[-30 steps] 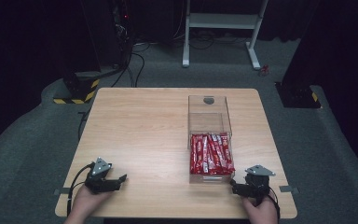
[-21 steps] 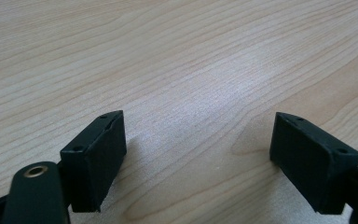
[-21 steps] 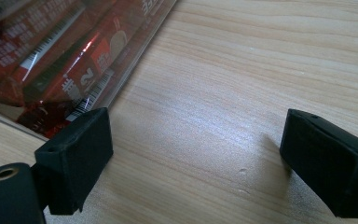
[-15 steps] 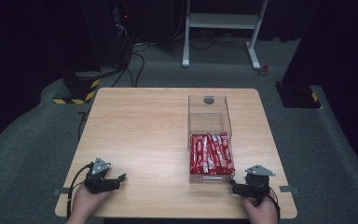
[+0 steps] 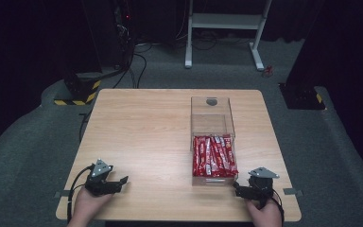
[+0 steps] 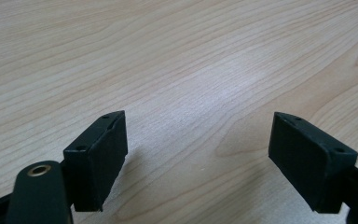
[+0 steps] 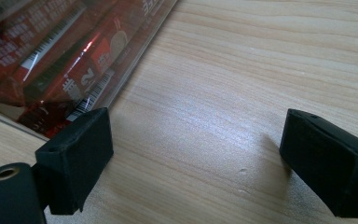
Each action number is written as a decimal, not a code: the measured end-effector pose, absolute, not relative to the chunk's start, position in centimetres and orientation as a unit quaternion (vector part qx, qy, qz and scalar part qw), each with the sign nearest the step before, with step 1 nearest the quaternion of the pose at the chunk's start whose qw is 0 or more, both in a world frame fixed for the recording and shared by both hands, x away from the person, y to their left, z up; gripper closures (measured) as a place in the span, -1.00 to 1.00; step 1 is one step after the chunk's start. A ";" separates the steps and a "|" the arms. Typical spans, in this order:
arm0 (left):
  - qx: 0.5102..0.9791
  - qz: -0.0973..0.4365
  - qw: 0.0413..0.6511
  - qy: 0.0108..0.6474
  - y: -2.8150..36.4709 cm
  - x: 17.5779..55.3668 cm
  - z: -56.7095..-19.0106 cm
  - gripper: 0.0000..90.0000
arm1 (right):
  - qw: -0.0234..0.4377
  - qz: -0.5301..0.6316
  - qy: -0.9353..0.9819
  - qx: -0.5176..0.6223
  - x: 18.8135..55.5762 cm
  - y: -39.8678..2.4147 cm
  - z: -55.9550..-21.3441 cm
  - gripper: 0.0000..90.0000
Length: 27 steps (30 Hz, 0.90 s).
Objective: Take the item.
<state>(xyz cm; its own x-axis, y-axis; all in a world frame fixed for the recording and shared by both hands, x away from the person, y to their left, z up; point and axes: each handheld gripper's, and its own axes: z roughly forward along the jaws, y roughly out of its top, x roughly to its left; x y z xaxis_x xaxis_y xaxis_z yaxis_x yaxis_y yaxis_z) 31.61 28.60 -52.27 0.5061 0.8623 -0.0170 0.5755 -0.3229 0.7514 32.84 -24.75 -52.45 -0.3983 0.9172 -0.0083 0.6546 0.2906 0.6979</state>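
Red snack packets [image 5: 213, 156] lie untouched in the clear box [image 5: 211, 124], right hand-held gripper [image 5: 238, 190] just beside it, left hand-held gripper [image 5: 118, 182] well apart, both wide open and empty.

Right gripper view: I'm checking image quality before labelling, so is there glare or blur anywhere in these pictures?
Right gripper view: white glare streaks the clear plastic box, and the red snack packets inside look soft. Left gripper view: a pale sheen lies on the light wooden table. High view: the table is lit and the surroundings are dark.

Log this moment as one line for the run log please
left gripper: open, empty, over wooden table | right gripper: open, empty, beside clear plastic box | red snack packets: inside box, untouched
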 end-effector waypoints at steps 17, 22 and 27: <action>0.790 0.197 0.384 0.436 27.6 31.3 -51.7 -0.55 | 0.209 0.313 0.775 0.508 32.8 -24.7 -52.4 -0.80; 0.784 0.194 0.398 0.434 27.1 31.1 -51.4 -0.55 | 0.209 0.313 0.775 0.507 32.8 -24.7 -52.4 -0.80; 0.784 0.195 0.407 0.427 26.6 30.9 -51.2 -0.54 | 0.209 0.313 0.775 0.508 32.8 -24.7 -52.4 -0.80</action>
